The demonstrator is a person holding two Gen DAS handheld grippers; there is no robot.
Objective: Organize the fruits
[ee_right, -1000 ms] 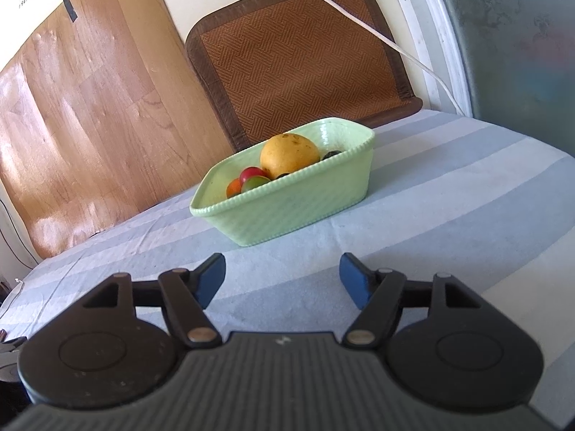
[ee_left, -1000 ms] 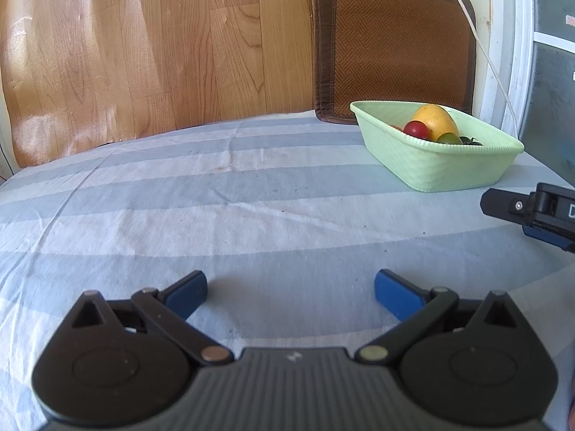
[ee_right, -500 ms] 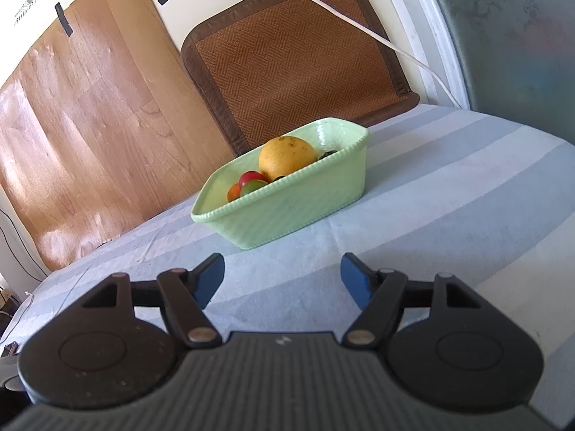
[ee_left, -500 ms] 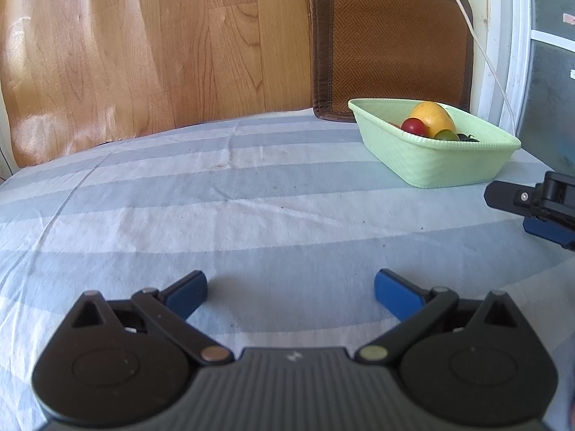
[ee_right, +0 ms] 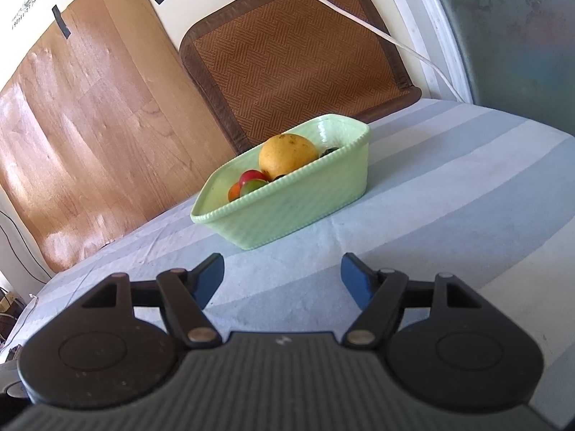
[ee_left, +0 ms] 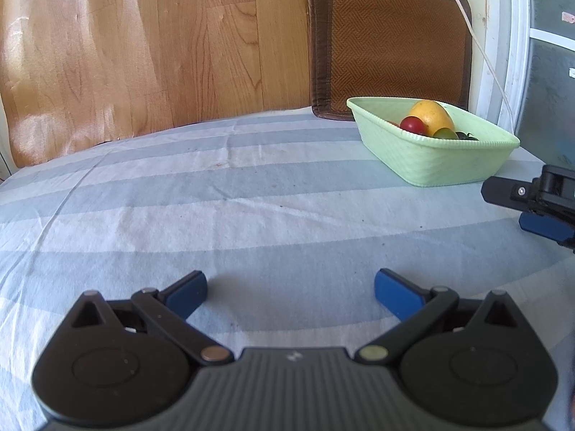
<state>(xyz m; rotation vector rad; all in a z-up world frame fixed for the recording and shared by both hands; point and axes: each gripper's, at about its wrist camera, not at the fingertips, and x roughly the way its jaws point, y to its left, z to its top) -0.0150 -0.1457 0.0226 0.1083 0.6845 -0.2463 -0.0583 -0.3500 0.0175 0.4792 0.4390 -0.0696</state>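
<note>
On the near left of the striped blue and white tablecloth (ee_left: 251, 215), the left gripper (ee_left: 290, 289) hangs low over bare fabric with its blue-padded fingers (ee_left: 187, 292) spread wide and nothing between them. Far behind it a wood-grain panel (ee_left: 143, 54) leans against the wall. To the right of the panel stands a brown woven mat (ee_left: 391, 36), and a white cable (ee_left: 478, 43) runs down across its right side.

Just in front of the mat, at the far right of the cloth, sits the pale green basket (ee_left: 431, 165). Inside it a large yellow-orange fruit (ee_left: 431, 116) lies toward the far side, with a small red fruit (ee_left: 413, 124) and a small green fruit (ee_left: 445, 133) touching it on the near side. Something dark lies beside the green one, too small to name. In the right wrist view a small orange fruit (ee_right: 234, 191) shows at the left of the red one, near the basket's left end.

The right gripper (ee_right: 282, 273) is on the near side of the basket, apart from it, pointing at its long wall with its blue fingers (ee_right: 354, 276) also held wide and empty. From the left wrist view its tip shows at the right edge, near the basket's right end and not touching it.
</note>
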